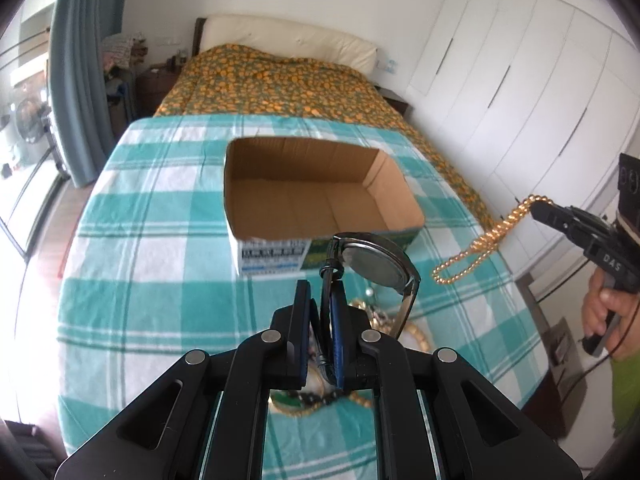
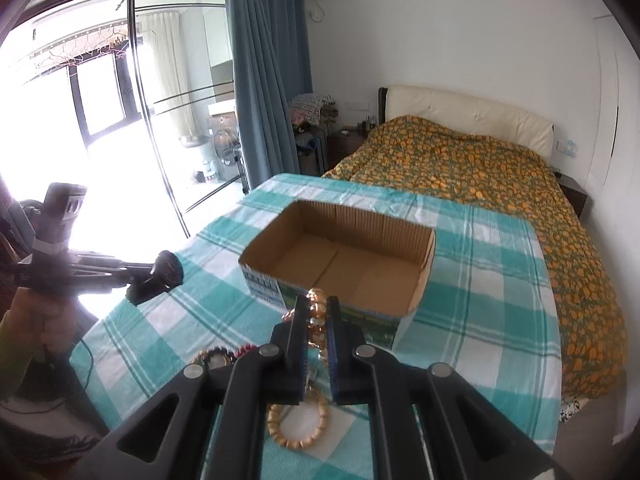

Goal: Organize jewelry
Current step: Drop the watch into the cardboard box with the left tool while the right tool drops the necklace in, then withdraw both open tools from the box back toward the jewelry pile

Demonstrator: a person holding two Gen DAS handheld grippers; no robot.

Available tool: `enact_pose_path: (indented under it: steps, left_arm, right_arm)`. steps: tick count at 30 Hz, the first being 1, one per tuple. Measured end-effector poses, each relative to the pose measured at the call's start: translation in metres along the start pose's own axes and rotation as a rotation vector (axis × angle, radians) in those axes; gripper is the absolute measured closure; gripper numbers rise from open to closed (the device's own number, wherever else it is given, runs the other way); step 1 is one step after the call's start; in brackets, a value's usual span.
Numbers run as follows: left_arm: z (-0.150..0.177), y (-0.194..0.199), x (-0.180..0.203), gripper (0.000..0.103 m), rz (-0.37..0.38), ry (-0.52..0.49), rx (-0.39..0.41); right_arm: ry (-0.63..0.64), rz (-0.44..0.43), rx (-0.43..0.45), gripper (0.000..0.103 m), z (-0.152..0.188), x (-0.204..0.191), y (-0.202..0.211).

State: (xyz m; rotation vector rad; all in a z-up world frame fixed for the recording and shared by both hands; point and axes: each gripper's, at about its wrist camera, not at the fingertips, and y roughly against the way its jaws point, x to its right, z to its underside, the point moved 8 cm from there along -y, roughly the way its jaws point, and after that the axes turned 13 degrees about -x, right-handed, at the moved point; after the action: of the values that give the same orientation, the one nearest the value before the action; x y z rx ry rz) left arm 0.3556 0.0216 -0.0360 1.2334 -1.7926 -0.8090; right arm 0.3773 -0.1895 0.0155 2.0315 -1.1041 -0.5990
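Observation:
My left gripper (image 1: 320, 289) is shut on the dark strap of a wristwatch (image 1: 376, 265), whose round case back faces me above the table. In the right wrist view the left gripper (image 2: 152, 277) shows at the left with the watch (image 2: 170, 271). My right gripper (image 2: 317, 303) is shut on a gold bead necklace (image 2: 316, 306). In the left wrist view the right gripper (image 1: 538, 209) is off to the right with the necklace (image 1: 490, 242) dangling from it. An open cardboard box (image 1: 272, 254) (image 2: 264, 286) stands just beyond both grippers, with nothing in it.
The table has a teal checked cloth (image 1: 160, 260) (image 2: 480, 320). A pile of jewellery (image 1: 416, 334), with a wooden bead bracelet (image 2: 298, 430) and dark beads (image 2: 224, 354), lies below the grippers. A bed (image 1: 280, 80) lies behind, wardrobes (image 1: 520, 80) to the right.

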Motion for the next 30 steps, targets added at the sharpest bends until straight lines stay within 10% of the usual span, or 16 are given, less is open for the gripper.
enact_pose_path:
  steps: [12,15,18,30]
  left_arm:
    - [-0.093,-0.090,-0.014,0.093,-0.132,-0.009,-0.059]
    - [-0.090,-0.118,-0.017,0.078,-0.159,-0.024,-0.077]
    - [-0.082,-0.131,-0.022,0.026,-0.213,-0.023,-0.072]
    - [0.038,-0.070,-0.044,0.008,-0.177,0.039,0.012]
  right_arm:
    - [0.018,0.090,-0.039,0.095,-0.104,0.020,-0.086]
    - [-0.005,0.087,-0.095,0.093,-0.095,0.030,-0.121]
    - [-0.032,0.093,-0.127,0.051,-0.080,0.039,-0.144]
    - [-0.114,0.160,-0.034,0.041,0.035,0.044,-0.106]
